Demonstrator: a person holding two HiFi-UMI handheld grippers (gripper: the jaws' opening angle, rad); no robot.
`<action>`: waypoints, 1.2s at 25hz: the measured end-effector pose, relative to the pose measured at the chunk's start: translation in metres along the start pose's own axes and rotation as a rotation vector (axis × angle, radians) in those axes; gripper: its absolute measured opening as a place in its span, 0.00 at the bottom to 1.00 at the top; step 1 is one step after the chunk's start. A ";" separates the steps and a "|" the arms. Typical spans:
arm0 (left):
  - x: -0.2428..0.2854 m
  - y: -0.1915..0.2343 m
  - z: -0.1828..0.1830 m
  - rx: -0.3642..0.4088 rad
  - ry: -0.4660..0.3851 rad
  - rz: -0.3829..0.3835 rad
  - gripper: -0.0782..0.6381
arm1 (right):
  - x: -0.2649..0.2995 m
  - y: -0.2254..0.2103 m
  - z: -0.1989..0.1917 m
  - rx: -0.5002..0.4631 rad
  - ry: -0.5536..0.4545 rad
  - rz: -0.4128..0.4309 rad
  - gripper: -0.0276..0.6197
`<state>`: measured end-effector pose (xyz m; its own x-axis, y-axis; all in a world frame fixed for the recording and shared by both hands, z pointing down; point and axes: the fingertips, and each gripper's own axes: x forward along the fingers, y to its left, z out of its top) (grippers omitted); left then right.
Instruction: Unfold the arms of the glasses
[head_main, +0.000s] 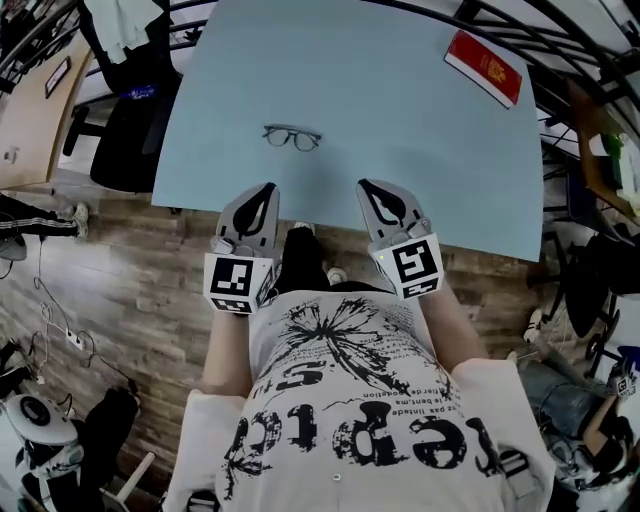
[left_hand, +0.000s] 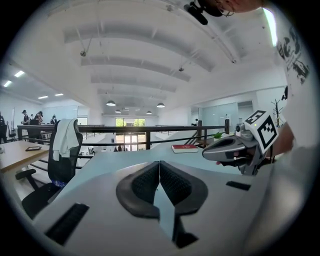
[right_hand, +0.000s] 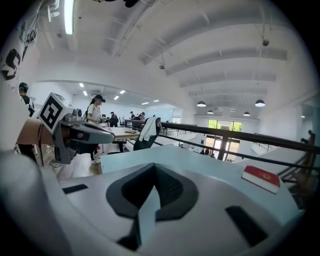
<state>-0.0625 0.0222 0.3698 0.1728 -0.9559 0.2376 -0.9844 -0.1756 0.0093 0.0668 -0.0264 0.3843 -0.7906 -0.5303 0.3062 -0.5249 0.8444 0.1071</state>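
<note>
The glasses (head_main: 292, 137) are lying on the light blue desk (head_main: 400, 120), lenses side by side and the frame running across the head view. Their arms are looking folded in behind the lenses, though the pair is showing too small to be sure. Both grippers are hovering at the near edge of the desk, well apart from the glasses: the left gripper (head_main: 267, 192) is sitting at about 7 o'clock from them and the right gripper (head_main: 369, 192) at about 5 o'clock. The two are level with each other and are pointing toward 12 o'clock. In the left gripper view the jaws are pressing together pad against pad, with nothing caught between them. In the right gripper view the jaws are likewise meeting along one closed seam and carrying nothing. A red book (head_main: 484, 68) is resting near the far right corner of the desk, at about 2 o'clock from the glasses. Off the desk's left edge, at about 9 o'clock, a black office chair (head_main: 130, 130) is standing on the wooden floor (head_main: 120, 300) with a white garment (head_main: 120, 25) draped over its back.
</note>
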 end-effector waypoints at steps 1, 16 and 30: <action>0.012 0.007 0.001 -0.002 0.003 -0.010 0.13 | 0.010 -0.006 0.001 0.001 0.009 -0.002 0.06; 0.153 0.113 -0.021 0.002 0.128 -0.193 0.13 | 0.174 -0.056 -0.049 0.064 0.336 0.023 0.06; 0.192 0.150 -0.067 -0.018 0.230 -0.270 0.13 | 0.223 -0.043 -0.134 -0.179 0.725 0.252 0.19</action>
<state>-0.1792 -0.1716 0.4818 0.4172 -0.7971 0.4365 -0.9049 -0.4089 0.1182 -0.0447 -0.1707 0.5749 -0.4435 -0.1912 0.8757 -0.2494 0.9647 0.0844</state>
